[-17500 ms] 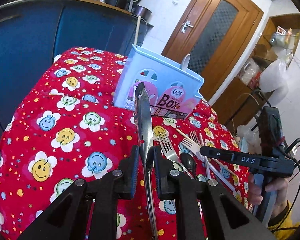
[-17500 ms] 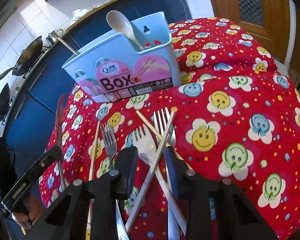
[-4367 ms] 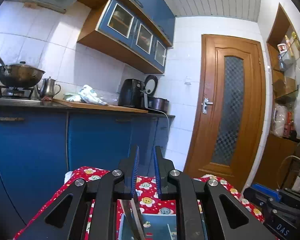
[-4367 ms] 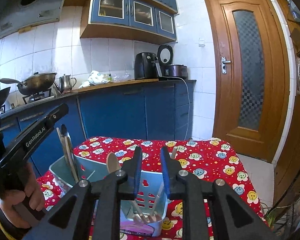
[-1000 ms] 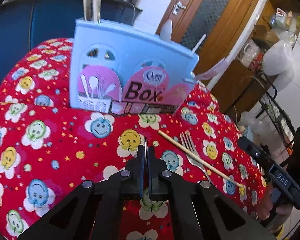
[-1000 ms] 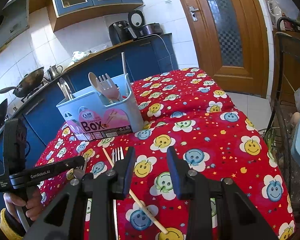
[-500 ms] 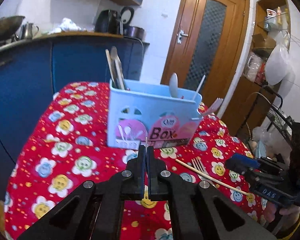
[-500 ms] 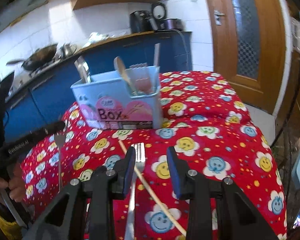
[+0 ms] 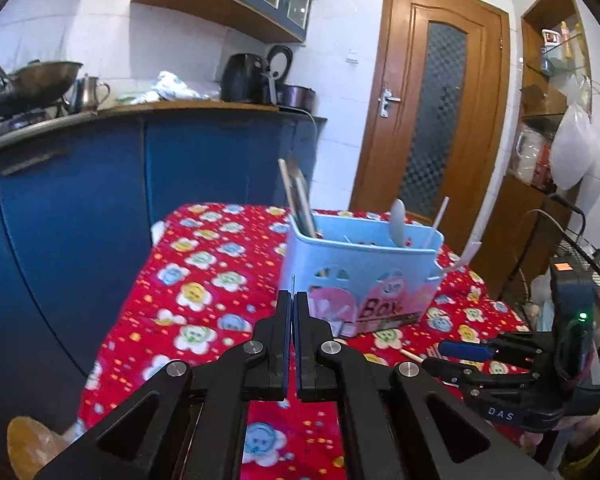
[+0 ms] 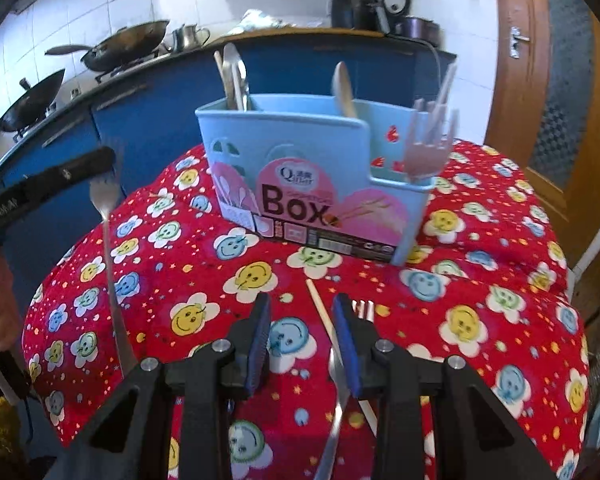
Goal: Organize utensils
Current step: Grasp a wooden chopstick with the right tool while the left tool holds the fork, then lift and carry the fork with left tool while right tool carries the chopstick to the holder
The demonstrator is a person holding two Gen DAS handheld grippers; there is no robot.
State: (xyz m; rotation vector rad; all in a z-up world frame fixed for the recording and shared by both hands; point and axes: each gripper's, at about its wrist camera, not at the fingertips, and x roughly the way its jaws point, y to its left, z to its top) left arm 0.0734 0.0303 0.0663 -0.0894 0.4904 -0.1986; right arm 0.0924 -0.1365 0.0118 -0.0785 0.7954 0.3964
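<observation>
1. Since a second ago: the left gripper (image 9: pixel 292 308) has risen from low over the red cloth (image 10: pixel 500 320) with a metal fork (image 10: pixel 107 216) clamped in it; it now looks across at the blue box (image 10: pixel 300 168) from higher up. The right gripper (image 10: pixel 302 328) has swung in over the two pieces left on the cloth.
2. Left fingers (image 9: pixel 278 332): closed tight on the fork's head end. The right view shows the fork hanging tines-up, handle down, to the left of the box, clear of the cloth. In the left view only a thin sliver shows above the fingertips.
3. Right fingers (image 10: pixel 346 344): partly open, holding nothing. A second fork (image 10: pixel 334 376) and a chopstick (image 10: pixel 324 312) lie on the counter in front of the box; the right-hand finger sits over both.
4. Handling, my judgement: the steel fork is stiff, light and slick, so it can pivot in a pinch at the neck. A grip mid-handle would be steadier. The chopstick is thin and rolls; pinch it across its width.
5. Axes: held fork near vertical. Lying fork's long axis runs toward the box, tines at the box end. The chopstick runs diagonally, far tip toward the box's front.
6. The box already holds several utensils upright in its compartments.
</observation>
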